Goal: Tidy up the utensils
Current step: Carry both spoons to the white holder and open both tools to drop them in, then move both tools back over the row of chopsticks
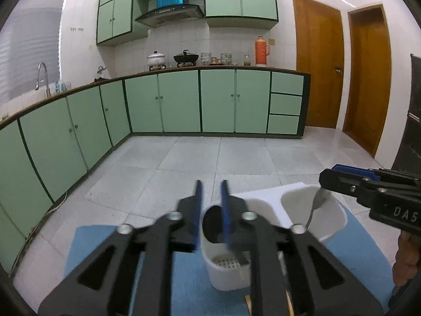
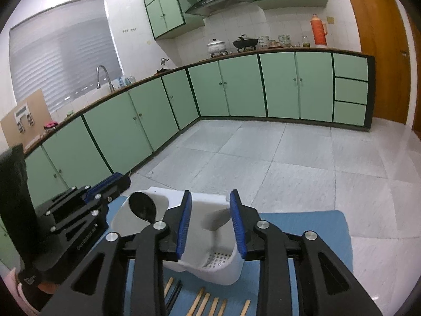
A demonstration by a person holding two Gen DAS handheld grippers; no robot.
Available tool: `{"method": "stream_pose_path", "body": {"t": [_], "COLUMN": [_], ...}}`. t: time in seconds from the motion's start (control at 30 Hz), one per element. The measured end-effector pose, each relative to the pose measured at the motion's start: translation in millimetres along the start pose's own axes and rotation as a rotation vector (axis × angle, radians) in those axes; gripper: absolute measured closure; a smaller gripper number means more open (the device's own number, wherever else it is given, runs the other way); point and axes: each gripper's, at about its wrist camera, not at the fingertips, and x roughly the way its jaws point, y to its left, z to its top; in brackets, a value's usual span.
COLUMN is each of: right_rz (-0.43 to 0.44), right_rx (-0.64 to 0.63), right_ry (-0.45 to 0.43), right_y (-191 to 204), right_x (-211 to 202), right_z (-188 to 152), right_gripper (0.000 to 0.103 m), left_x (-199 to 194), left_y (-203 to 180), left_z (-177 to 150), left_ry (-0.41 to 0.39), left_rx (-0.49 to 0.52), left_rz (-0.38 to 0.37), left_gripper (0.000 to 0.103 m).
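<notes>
A white two-compartment utensil holder (image 1: 339, 218) (image 2: 208, 197) stands on a blue mat (image 1: 184, 276) (image 2: 315, 226). A black spoon (image 1: 213, 223) (image 2: 143, 208) stands bowl up in its left compartment. My left gripper (image 1: 211, 184) (image 2: 123, 177) hovers over that compartment, its pads apart and not pressing the spoon. Over the right compartment is my right gripper (image 2: 210, 193) (image 1: 326, 176), jaws wide. A blurred metal spoon (image 2: 217, 217) (image 1: 317, 202) hangs between and below its pads, near the right one and clear of the left.
Wooden chopsticks (image 2: 202, 302) and a black pair (image 2: 173, 297) lie on the mat in front of the holder. A person's hand (image 1: 406, 258) holds the right gripper. Beyond the mat's far edge are a tiled floor and green kitchen cabinets (image 1: 179, 100).
</notes>
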Motion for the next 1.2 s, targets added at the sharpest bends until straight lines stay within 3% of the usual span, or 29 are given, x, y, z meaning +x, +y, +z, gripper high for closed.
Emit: {"method": "stream_pose_path", "body": {"t": [0.2, 0.37, 0.47, 0.57, 0.7, 0.93, 1.2], "right_rz": [-0.017, -0.022, -0.038, -0.055, -0.069, -0.112, -0.135], "right_rx": [-0.014, -0.020, -0.018, -0.010, 0.022, 0.038, 0.067], "right_ry": [-0.023, -0.034, -0.029, -0.007, 0.053, 0.176, 0.273], "right_y": [9.8, 17.3, 20.4, 20.4, 20.4, 26.3, 26.8], "right_x": [-15.6, -41.8, -61.0, -80.0, -99.0, -124.3, -143.8], "right_z": [-8.7, -21.5, -40.2, -66.6, -108.1, -183.1, -230.3], "right_gripper": [0.070, 0.061, 0.053, 0.047, 0.045, 0.046, 0.058], "left_x": [-21.4, -55.8, -81.3, -104.4, -127.3, -153.5, -162.4], "left_y": [0.5, 4.1, 9.8, 10.9, 13.0, 6.2, 4.8], "left_z": [-9.0, -19.2, -32.9, -52.4, -83.4, -144.4, -192.9], "left_ry": [-0.010, -0.027, -0.017, 0.013, 0.081, 0.215, 0.360], "left_rx": [-0.016, -0.020, -0.041, -0.048, -0.081, -0.053, -0.038], "left_rz": [0.007, -0.006, -0.019, -0.035, -0.067, -0.070, -0.089], "left_gripper": [0.069, 0.052, 0.036, 0.028, 0.025, 0.024, 0.029]}}
